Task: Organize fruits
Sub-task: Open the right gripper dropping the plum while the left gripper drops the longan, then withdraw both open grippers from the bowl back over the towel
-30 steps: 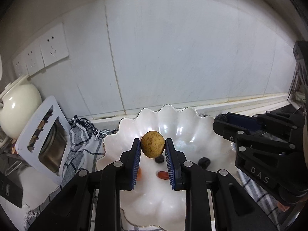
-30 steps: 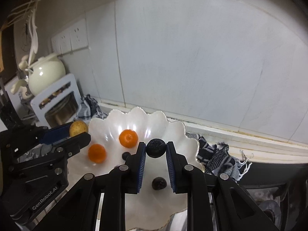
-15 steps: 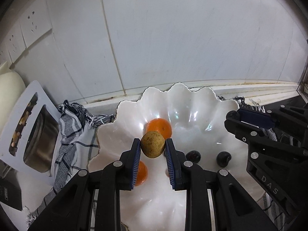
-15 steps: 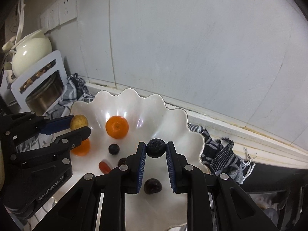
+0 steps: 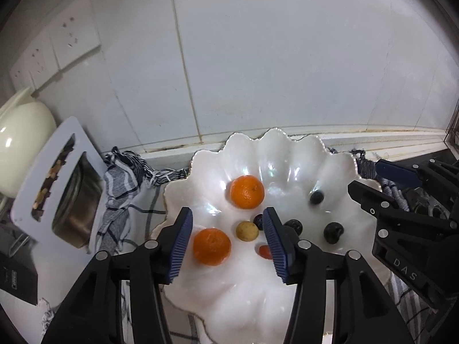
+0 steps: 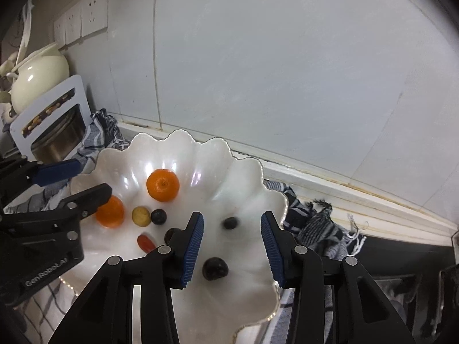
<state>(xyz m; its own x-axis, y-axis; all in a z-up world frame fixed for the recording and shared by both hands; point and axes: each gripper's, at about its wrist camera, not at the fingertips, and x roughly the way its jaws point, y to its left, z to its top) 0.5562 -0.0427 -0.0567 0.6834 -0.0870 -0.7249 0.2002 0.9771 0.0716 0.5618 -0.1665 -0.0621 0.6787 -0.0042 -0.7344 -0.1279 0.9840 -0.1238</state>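
A white scalloped bowl holds two oranges, a small yellow-brown fruit, a red fruit and several dark round fruits. My left gripper is open and empty above the bowl, with the yellow-brown fruit lying below between its fingers. My right gripper is open and empty above the bowl's right side, over a dark fruit. Each gripper shows in the other's view.
A checked cloth lies under the bowl. A white holder with a steel pot and a cream ceramic pot stand at the left. The tiled wall with sockets is close behind.
Both grippers have opened. The yellow-brown fruit left the left gripper and a dark fruit left the right gripper; both now lie in the bowl.
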